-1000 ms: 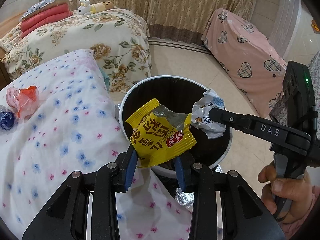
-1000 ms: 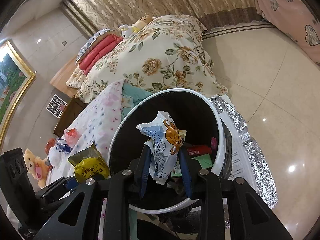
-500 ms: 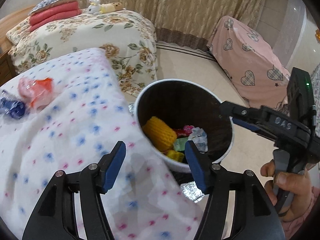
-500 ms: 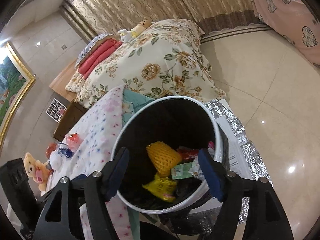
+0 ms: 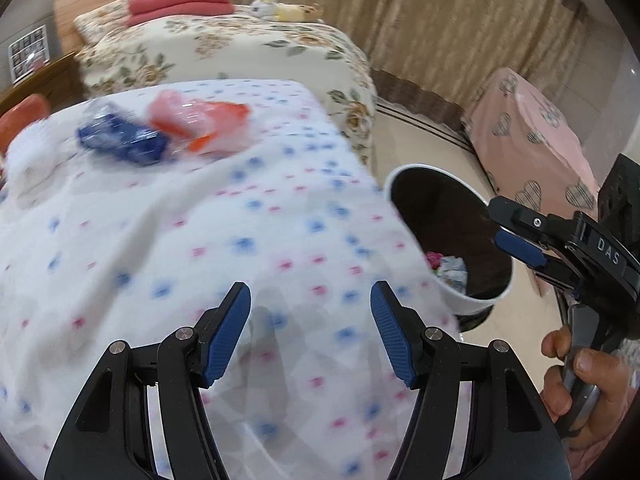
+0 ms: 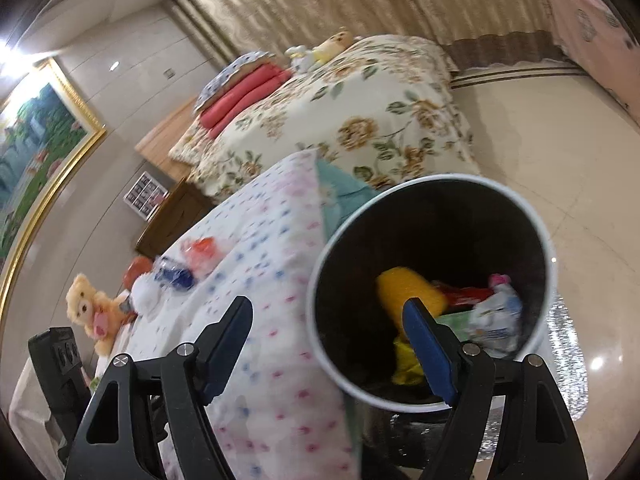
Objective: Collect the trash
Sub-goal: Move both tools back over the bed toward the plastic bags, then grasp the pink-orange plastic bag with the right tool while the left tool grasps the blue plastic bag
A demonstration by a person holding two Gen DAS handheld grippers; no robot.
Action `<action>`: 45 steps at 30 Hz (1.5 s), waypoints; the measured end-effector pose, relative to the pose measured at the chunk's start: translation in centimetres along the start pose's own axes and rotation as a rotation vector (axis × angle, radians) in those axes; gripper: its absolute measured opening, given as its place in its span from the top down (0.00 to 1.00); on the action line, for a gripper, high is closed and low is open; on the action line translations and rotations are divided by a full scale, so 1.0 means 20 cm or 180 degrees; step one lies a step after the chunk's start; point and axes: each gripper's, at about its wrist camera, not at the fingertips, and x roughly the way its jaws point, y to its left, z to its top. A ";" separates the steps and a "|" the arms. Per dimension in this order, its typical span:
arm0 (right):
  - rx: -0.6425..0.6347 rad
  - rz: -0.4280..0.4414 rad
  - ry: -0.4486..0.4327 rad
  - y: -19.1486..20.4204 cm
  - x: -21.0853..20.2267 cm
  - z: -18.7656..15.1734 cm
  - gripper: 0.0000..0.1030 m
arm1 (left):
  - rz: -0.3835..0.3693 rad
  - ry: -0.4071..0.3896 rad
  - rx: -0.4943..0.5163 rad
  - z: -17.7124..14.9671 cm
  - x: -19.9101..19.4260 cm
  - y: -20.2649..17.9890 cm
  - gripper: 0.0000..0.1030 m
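Above the flowered bedspread [image 5: 168,248] the left gripper [image 5: 310,332] gapes empty, having just opened; the right gripper [image 6: 328,344] likewise, over the white bin [image 6: 548,304] holding wrappers [image 6: 496,316]; blue wrapper [image 5: 120,140] and orange wrapper [image 5: 200,124] lie on the bedspread.

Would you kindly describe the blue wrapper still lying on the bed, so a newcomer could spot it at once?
Start at the white bedspread dotted with blue and pink flowers, beside the white-rimmed bin. Near its far end lie two crumpled wrappers touching each other. The blue wrapper is the dark one on the left; its neighbour is orange-pink.
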 end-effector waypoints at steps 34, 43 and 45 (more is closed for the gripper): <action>-0.0723 0.0582 0.0545 0.59 0.67 0.12 0.23 | 0.0453 -0.0181 -0.0701 0.20 0.01 0.62 0.38; -0.0805 0.0677 0.0746 0.69 0.88 0.18 0.47 | 0.0479 -0.0172 -0.0740 0.28 0.07 0.66 0.38; -0.0776 0.0732 0.0803 0.68 0.91 0.17 0.61 | 0.0475 -0.0173 -0.0751 0.30 0.08 0.66 0.38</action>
